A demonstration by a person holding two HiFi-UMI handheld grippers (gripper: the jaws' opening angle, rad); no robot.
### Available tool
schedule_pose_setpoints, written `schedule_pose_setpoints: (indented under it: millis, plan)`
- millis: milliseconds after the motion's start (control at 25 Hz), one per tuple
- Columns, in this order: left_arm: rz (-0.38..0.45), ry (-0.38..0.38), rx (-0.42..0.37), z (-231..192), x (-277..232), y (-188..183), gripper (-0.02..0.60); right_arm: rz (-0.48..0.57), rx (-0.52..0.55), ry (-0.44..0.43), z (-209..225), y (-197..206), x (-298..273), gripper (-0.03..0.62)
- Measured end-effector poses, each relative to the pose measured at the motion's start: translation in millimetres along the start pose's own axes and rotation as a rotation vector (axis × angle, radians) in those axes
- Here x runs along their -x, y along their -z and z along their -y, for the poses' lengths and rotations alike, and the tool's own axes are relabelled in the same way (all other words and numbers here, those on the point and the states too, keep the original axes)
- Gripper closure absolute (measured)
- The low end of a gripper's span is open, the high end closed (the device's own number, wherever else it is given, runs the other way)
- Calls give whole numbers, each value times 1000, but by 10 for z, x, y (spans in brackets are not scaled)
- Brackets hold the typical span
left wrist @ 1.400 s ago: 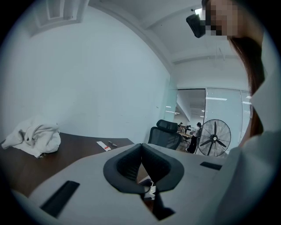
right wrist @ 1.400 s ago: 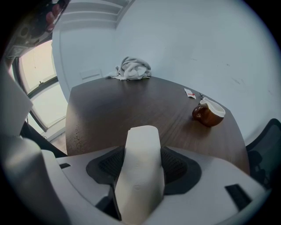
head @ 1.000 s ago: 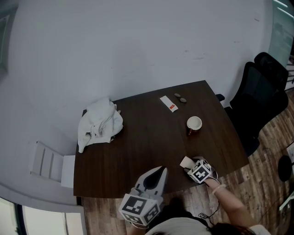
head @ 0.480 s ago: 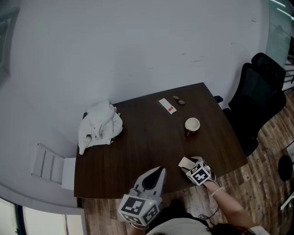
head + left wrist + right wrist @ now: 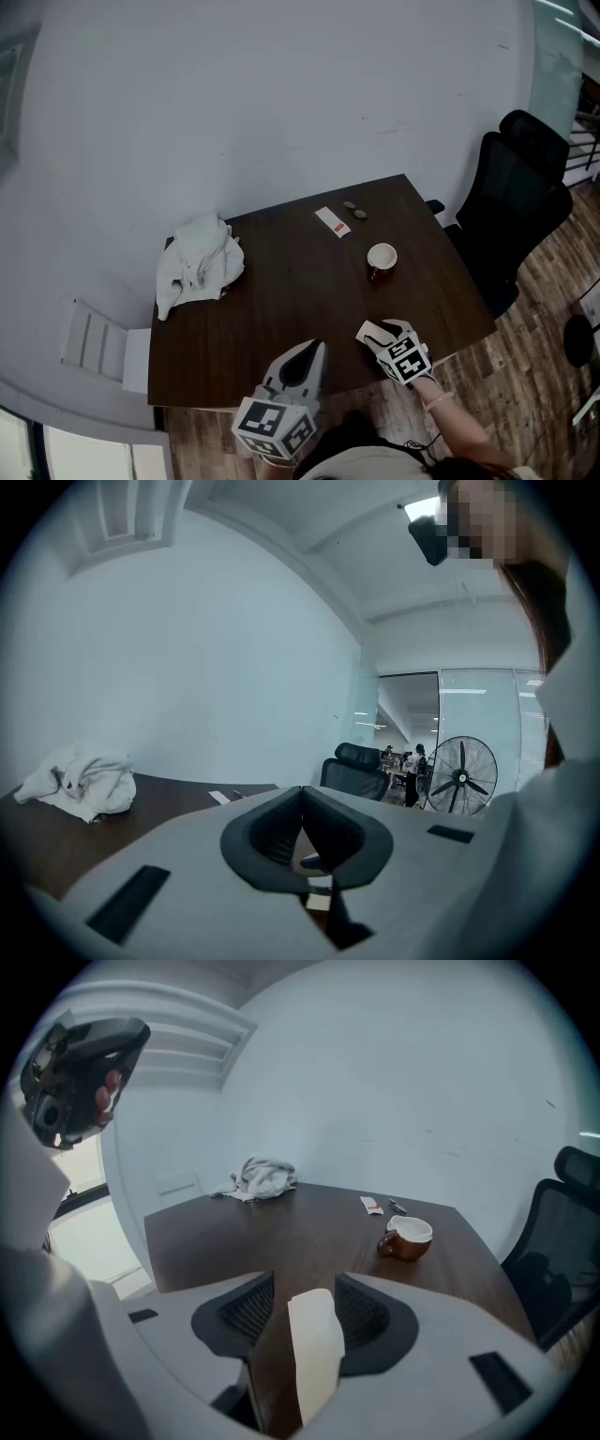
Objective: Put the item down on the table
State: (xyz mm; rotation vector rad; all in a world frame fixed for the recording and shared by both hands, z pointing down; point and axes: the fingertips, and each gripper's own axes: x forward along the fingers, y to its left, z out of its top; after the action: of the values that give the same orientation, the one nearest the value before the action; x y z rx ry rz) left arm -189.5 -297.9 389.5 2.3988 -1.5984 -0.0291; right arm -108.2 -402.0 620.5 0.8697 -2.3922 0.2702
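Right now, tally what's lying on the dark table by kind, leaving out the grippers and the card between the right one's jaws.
White cloth: 1
Brown mug: 1
White sachet with a red end: 1
Small dark objects, too small to identify: 2
Total: 5

Dark brown table (image 5: 281, 291), white cloth (image 5: 197, 265), brown mug (image 5: 381, 259), cream card (image 5: 315, 1349).

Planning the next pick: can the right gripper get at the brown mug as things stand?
Probably not yet. The table between the right gripper and the mug is bare, so the way is free, but a pale card stands between its closing jaws.
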Motion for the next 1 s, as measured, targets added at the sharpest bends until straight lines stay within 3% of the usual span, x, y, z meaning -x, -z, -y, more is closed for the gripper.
schedule_pose_setpoints:
  millis: [1000]
  plan:
    - [48,8,-14,432,351,-72,561,325,-74,91,-333,-672,1294,517]
